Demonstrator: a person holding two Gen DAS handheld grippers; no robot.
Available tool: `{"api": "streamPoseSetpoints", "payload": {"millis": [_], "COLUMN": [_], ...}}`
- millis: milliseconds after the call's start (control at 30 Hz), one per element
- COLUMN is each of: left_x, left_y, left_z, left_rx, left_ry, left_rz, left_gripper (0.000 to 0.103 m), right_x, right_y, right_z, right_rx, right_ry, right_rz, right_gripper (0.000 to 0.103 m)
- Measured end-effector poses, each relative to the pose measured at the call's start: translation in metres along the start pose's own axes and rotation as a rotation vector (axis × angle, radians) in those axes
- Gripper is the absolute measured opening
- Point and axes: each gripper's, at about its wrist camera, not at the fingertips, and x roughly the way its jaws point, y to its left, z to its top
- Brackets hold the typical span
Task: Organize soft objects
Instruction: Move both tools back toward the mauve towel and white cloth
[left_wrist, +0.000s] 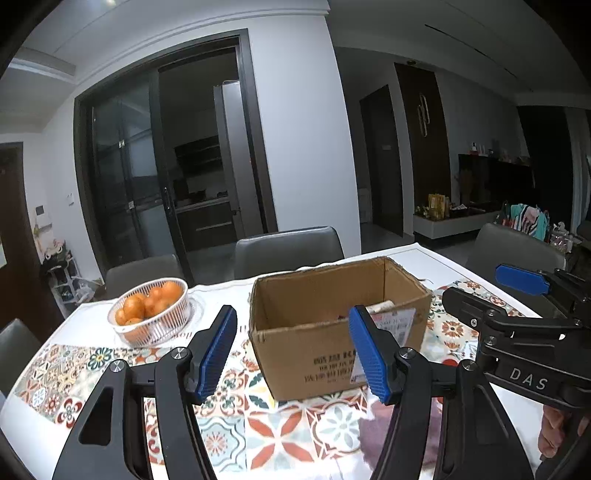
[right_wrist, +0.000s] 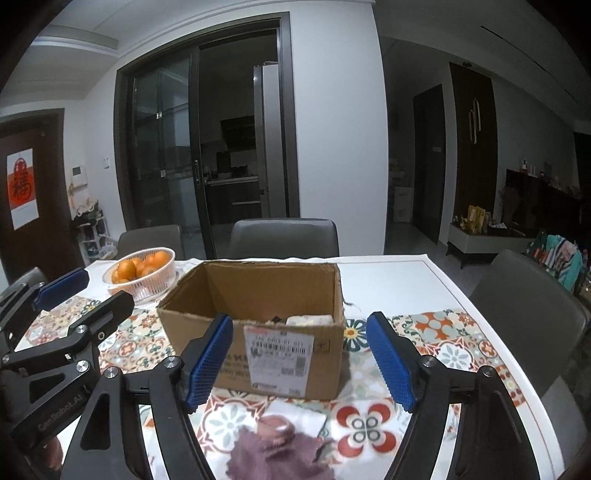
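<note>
An open cardboard box (left_wrist: 325, 332) stands on the patterned tablecloth; it also shows in the right wrist view (right_wrist: 266, 332). Soft items lie inside it, a pale one (right_wrist: 308, 319) against the near wall. A purple knitted soft object (right_wrist: 277, 450) lies on the cloth in front of the box, low between my right fingers; its edge shows in the left wrist view (left_wrist: 380, 432). My left gripper (left_wrist: 295, 354) is open and empty before the box. My right gripper (right_wrist: 301, 363) is open and empty above the purple object. Each gripper shows in the other's view.
A white basket of oranges (left_wrist: 151, 312) stands at the table's back left, also in the right wrist view (right_wrist: 142, 273). Grey chairs (right_wrist: 284, 240) line the far side and the right side (right_wrist: 528, 306). The white table edge (right_wrist: 480, 295) runs along the right.
</note>
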Motion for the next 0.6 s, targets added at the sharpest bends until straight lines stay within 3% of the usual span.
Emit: {"api": "streamPoseSetpoints", "payload": {"millis": [600], "left_x": [-0.047], "left_y": [-0.007], "left_z": [-0.066], "left_rx": [0.002], "left_ry": [0.101], "left_rz": [0.026], "left_gripper": [0.066], "right_x": [-0.032], "right_y": [0.017], "right_z": [-0.065], "right_rx": [-0.032], "right_ry": [0.1], "right_rz": [0.021], "right_gripper": [0.079]}}
